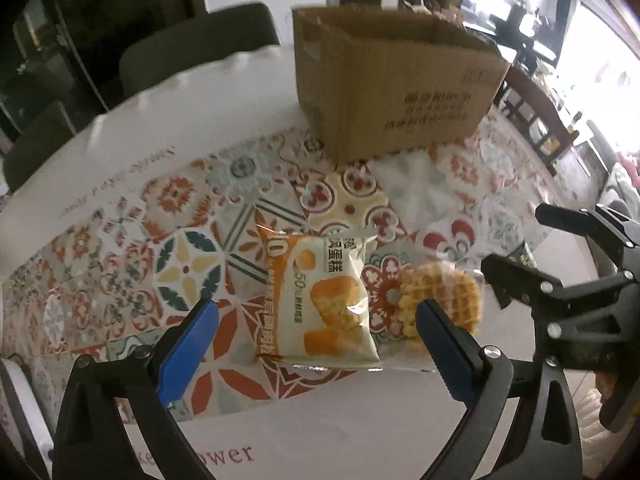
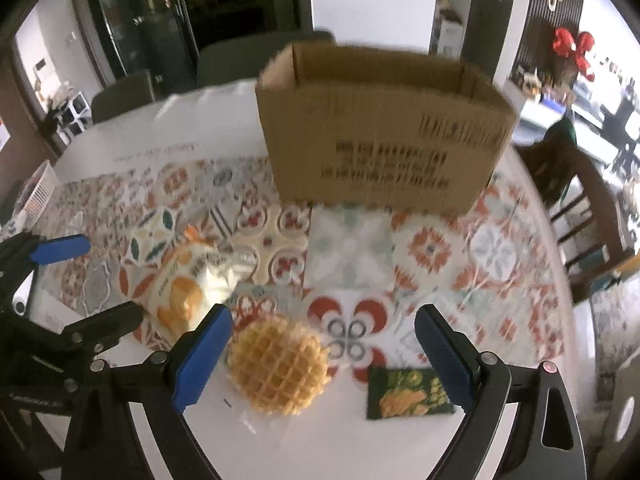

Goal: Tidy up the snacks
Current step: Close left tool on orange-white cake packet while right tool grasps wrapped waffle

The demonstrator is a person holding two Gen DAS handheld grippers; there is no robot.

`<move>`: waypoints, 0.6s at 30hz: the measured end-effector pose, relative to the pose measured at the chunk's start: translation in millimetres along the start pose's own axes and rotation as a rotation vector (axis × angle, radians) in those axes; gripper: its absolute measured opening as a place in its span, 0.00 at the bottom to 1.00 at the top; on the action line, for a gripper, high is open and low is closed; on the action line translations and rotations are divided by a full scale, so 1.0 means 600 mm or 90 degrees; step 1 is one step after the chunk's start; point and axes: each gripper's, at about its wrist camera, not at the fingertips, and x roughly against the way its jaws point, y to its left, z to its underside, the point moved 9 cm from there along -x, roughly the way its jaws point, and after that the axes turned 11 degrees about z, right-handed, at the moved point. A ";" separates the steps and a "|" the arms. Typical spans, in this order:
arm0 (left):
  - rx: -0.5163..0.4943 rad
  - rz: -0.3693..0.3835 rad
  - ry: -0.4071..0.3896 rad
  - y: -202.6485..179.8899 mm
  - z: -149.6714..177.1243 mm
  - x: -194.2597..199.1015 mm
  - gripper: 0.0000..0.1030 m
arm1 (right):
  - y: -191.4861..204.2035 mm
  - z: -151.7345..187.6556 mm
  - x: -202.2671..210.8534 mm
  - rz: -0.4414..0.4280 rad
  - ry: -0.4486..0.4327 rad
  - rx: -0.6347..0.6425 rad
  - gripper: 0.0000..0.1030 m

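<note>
The left claw [image 1: 316, 320] is hanging over the desk [image 1: 320, 432] with its two blue fingers spread wide and nothing between them touching. Just in front of it a cake packet [image 1: 328, 300] is lying flat. It is a puffy, shiny bag, white and orange, with a picture of yellow cake on it. Right beside the packet, on its right, a waffle [image 1: 440, 300] is sitting in a clear wrapper. It is round, golden and bumpy with little squares. The right blue finger is covering part of it.

The right claw [image 2: 322, 352] is also spread wide and is holding nothing. The waffle [image 2: 280, 364] is lying between its fingers, close to the left finger. A small dark green snack packet [image 2: 408, 394] is lying flat near the right finger, which is hiding one corner of it. The cake packet [image 2: 188, 284] is lying farther to the left, between the two claws.

Both claws are showing up in each other's pictures as black arms at the edges.

A cloth with red, orange and green flower tiles is covering the middle of the desk, and the snacks are lying on it or at its edge. Behind them a brown cardboard box [image 2: 380, 136] is standing upright with its top open. I cannot tell what is inside it. Nothing is standing between the snacks and the box. Chairs [image 1: 208, 44] are standing around the desk.
</note>
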 end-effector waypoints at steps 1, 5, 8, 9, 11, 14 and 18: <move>-0.002 0.006 0.013 0.003 0.002 -0.012 0.97 | 0.004 0.007 -0.012 -0.004 0.017 -0.002 0.91; -0.029 0.002 0.046 0.008 -0.001 -0.048 0.97 | 0.000 0.028 -0.045 -0.004 0.071 -0.030 0.91; -0.043 0.013 0.060 0.007 -0.005 -0.070 0.97 | -0.004 0.041 -0.060 -0.004 0.095 -0.051 0.91; -0.043 0.017 0.067 0.008 -0.006 -0.079 0.97 | -0.006 0.042 -0.063 -0.002 0.099 -0.056 0.91; -0.037 0.017 0.078 0.012 -0.008 -0.090 0.97 | -0.008 0.048 -0.071 0.005 0.111 -0.069 0.91; -0.041 0.014 0.093 0.016 -0.006 -0.110 0.97 | -0.003 0.057 -0.080 0.003 0.132 -0.085 0.91; -0.033 0.018 0.117 0.014 0.005 -0.136 0.97 | 0.007 0.071 -0.086 -0.025 0.169 -0.103 0.91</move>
